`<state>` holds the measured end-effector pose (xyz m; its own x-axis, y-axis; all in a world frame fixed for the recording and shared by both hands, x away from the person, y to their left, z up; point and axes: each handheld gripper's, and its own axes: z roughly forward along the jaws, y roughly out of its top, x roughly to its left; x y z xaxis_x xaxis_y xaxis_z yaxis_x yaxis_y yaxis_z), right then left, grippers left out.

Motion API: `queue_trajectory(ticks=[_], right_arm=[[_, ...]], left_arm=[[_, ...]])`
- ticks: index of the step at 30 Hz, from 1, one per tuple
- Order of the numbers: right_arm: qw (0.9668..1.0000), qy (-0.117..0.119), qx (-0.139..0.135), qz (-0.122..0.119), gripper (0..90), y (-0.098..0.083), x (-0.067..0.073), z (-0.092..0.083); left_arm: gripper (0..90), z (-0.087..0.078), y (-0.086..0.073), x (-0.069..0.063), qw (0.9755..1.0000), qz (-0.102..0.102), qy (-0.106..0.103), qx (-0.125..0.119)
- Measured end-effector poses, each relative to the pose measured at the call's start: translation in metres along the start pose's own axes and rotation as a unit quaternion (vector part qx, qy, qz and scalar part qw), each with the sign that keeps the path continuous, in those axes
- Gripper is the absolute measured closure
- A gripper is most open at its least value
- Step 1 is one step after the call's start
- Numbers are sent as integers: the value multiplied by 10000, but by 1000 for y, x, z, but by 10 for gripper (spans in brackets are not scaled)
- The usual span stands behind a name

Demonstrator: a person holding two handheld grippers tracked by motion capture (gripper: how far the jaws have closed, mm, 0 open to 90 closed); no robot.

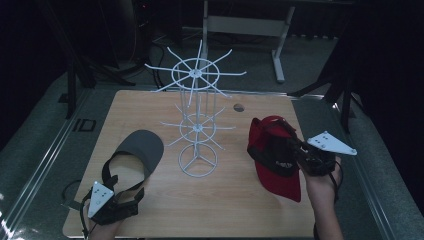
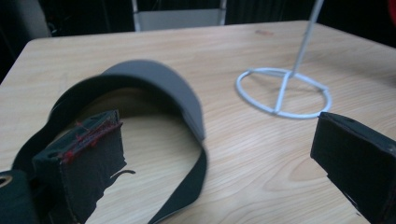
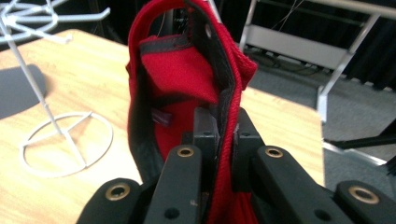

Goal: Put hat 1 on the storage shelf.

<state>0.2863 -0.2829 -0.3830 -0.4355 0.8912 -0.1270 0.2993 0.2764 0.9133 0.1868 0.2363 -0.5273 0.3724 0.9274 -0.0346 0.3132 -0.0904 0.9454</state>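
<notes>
Right claw [image 1: 295, 146] pinches the red cap [image 1: 275, 167] beside the wire rack [image 1: 197, 120]; left claw [image 1: 131, 197] spread by the grey visor [image 1: 142, 146].

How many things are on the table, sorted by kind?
Caps: 2, a grey cap lying flat and a red cap held in the right claw.
Wire racks: 1, the white rack.
Total: 3.
</notes>
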Motion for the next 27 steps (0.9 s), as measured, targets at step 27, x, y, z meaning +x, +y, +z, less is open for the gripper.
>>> queue_trajectory(ticks=[27], right_arm=[[9949, 405, -922, 55, 843, 55, 8, -71]], left_arm=[[28, -8, 110, -75, 9863, 670, -1400, -557]])
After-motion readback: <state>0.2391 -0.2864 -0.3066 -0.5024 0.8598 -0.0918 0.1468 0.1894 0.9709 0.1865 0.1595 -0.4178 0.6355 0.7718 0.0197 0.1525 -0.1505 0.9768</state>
